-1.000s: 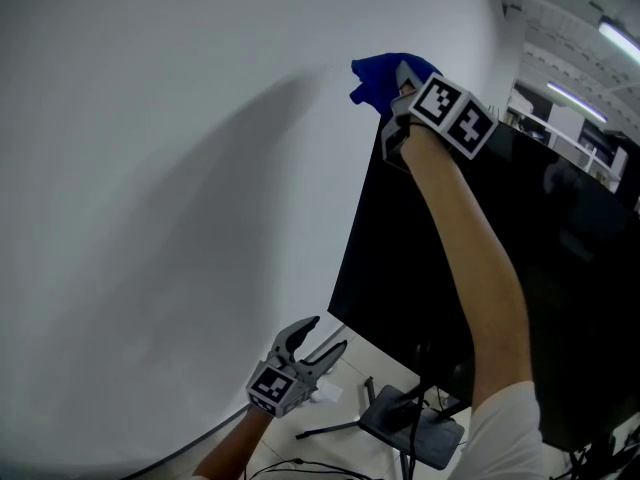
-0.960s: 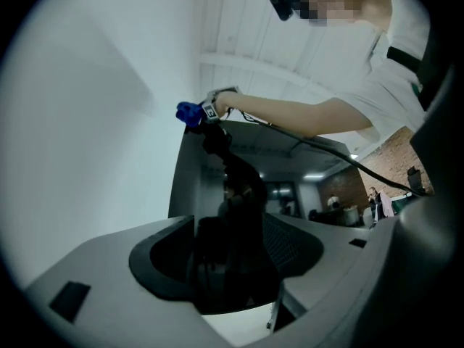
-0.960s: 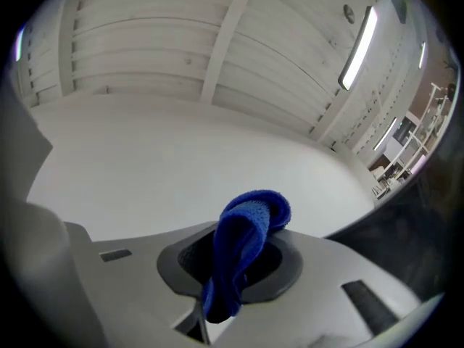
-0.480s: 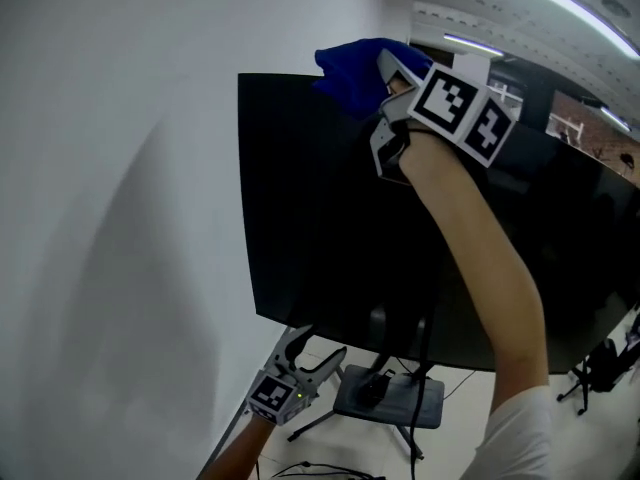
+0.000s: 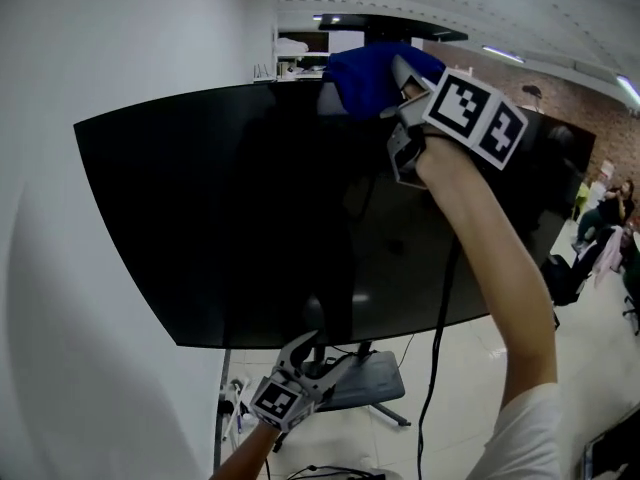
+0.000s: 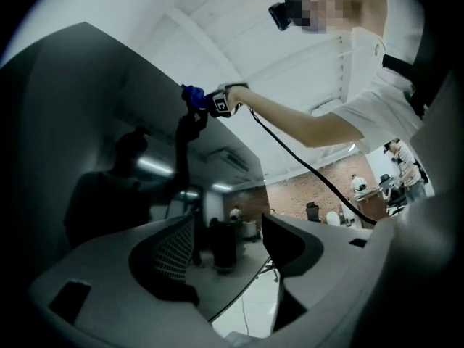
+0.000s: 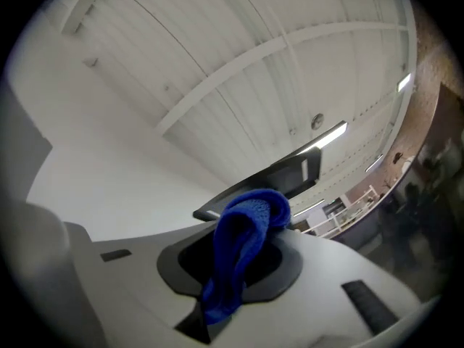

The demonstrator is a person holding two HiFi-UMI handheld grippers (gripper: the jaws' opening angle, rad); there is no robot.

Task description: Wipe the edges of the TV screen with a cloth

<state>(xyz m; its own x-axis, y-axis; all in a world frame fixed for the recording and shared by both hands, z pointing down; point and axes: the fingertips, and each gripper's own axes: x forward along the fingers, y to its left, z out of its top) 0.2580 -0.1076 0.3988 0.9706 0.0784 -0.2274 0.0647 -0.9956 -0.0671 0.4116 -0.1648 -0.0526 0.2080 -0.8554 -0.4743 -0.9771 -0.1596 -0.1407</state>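
the right gripper (image 5: 398,86) is raised to the top edge of the large black flat tv screen (image 5: 250,218), about midway along it, its jaws clamped on a crumpled deep-blue cloth (image 5: 362,74). in the right gripper view the cloth fills the gap between the jaws and bulges past their tips, so fabric leads, not plastic. in the head view the bunch sits right at the upper rim of the panel; whether it presses on the frame i cannot tell. the left gripper (image 5: 312,352) hangs low, below the screen's bottom edge and above the dark base of the tv stand (image 5: 368,383), jaws spread wide with nothing between them.

the step in hand looks like the pass along the top edge. to do it well, the cloth should ride the rim with light, even pressure, the gripper tilted so only the bulge of fabric meets the frame and the hard jaw tips never touch the glass. run one steady stroke to the corner, then turn down the side. the thin black cable (image 5: 440,308) hanging by the right arm crosses in front of the screen and could drag on it, so mind it. a hard push up top might rock the panel on its stand; the free left gripper could steady the lower edge.
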